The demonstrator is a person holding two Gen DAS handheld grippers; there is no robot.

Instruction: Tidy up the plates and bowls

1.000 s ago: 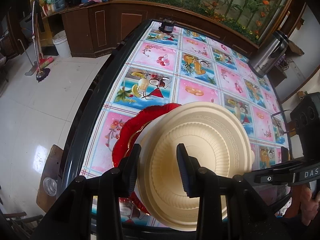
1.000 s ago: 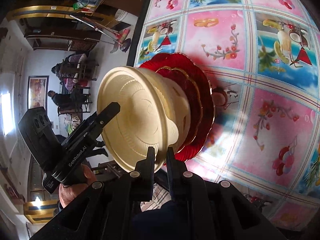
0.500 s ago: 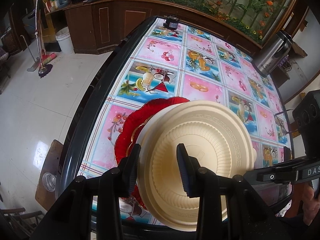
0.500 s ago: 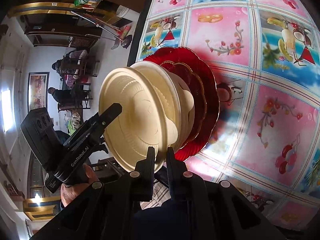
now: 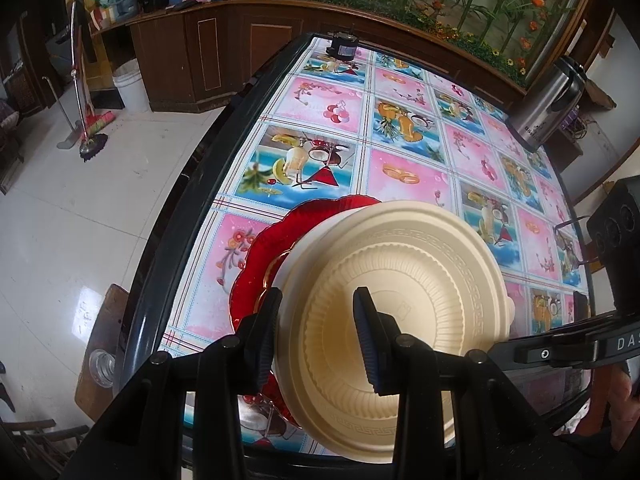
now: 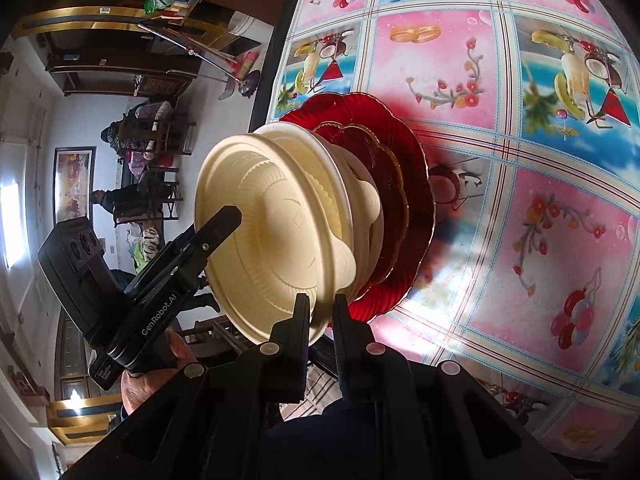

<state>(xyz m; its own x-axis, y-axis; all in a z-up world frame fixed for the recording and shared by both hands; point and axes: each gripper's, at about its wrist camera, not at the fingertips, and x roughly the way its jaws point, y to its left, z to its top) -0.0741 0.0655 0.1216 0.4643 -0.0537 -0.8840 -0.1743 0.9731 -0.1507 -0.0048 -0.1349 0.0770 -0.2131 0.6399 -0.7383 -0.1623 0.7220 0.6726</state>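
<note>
A cream bowl (image 5: 400, 292) sits in a stack with another cream bowl (image 6: 360, 216) under it, on red scalloped plates (image 5: 256, 264) near the table's front left edge. My left gripper (image 5: 316, 336) has its fingers either side of the top bowl's near rim, with gaps showing. My right gripper (image 6: 322, 312) is shut on the top bowl's rim (image 6: 320, 312). In the right wrist view the stack shows side-on, with the red plates (image 6: 416, 184) below. The left gripper also shows in the right wrist view, with one fingertip (image 6: 224, 220) over the bowl.
The table has a colourful fruit-pattern cloth (image 5: 400, 132) and a dark rim (image 5: 192, 184). A steel thermos (image 5: 548, 104) stands far right, a small black object (image 5: 342, 46) at the far end. White floor, a broom (image 5: 90, 128) and a bucket (image 5: 130, 88) lie left.
The bowl stack and plates sit slightly further from the left camera and lower toward the table. Both grippers keep their hold positions.
</note>
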